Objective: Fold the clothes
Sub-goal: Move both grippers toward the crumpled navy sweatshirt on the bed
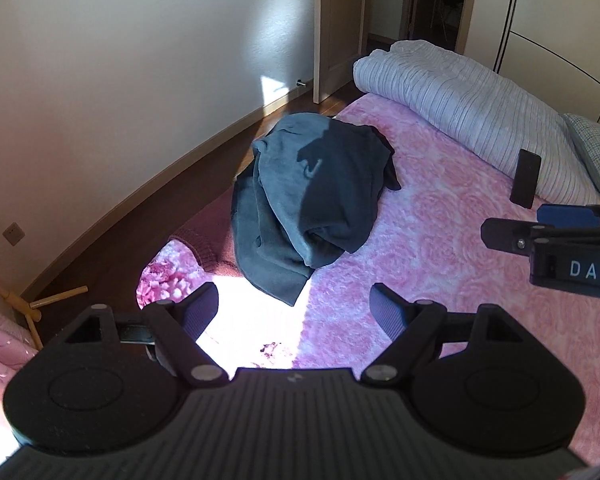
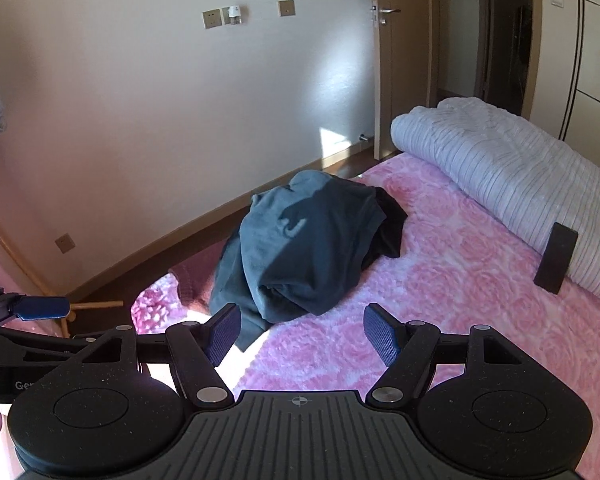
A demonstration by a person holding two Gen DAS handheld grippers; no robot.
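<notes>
Pink rose-patterned bedspread [image 1: 440,200] fills the lower right of both views, with a rolled striped quilt [image 1: 460,100] along its upper right edge. Centre frame, a crumpled teal sweatshirt [image 1: 300,200] sits heaped on the bed, half in sunlight, half in shadow, a black garment [image 2: 392,220] peeking out behind it. Left gripper [image 1: 296,312] hovers short of the heap, jaws wide, nothing between them. Right gripper [image 2: 302,336] likewise spread and empty. Small black block [image 2: 556,264] leans against the quilt.

place: home bedroom | cues: bed [image 1: 440,208]; rolled quilt [image 1: 460,108]; door [image 2: 404,60]; wardrobe [image 1: 560,20]
</notes>
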